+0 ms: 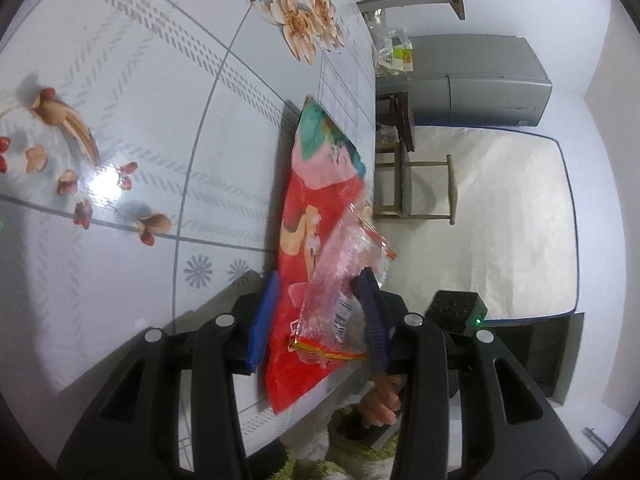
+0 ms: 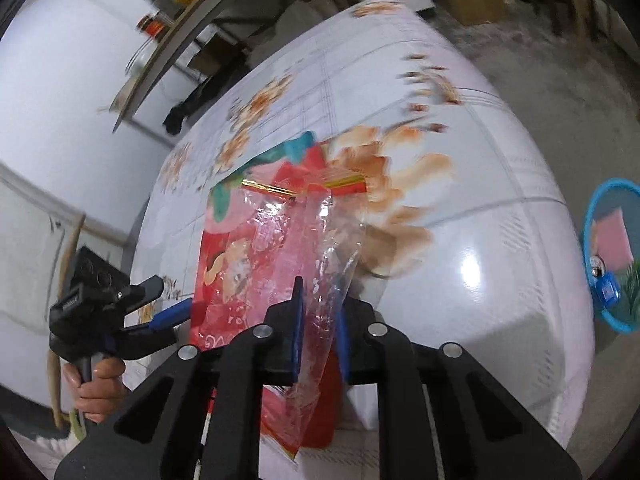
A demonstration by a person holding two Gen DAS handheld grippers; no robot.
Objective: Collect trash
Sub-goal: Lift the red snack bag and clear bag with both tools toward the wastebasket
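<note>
A red snack bag (image 1: 320,208) with a teal top sits over the floral table's (image 1: 140,100) edge, its left side lifted and shadowed. My left gripper (image 1: 319,276) is shut on the bag's lower part, blue pads against both sides. A crumpled clear wrapper (image 1: 344,276) with a red-and-yellow strip lies over the bag. In the right wrist view my right gripper (image 2: 320,300) is shut on that clear wrapper (image 2: 316,240), which hangs down in front of the red bag (image 2: 228,264). The left gripper (image 2: 174,292) grips the bag's left edge, with a hand (image 2: 98,384) on its handle.
A round blue basket (image 2: 588,240) holding a pink item and other bits stands on the floor to the right of the table (image 2: 480,208). Past the table's edge are a wooden stool (image 1: 416,184), a grey cabinet (image 1: 480,88), a white mattress (image 1: 500,216) and cluttered shelves (image 2: 168,60).
</note>
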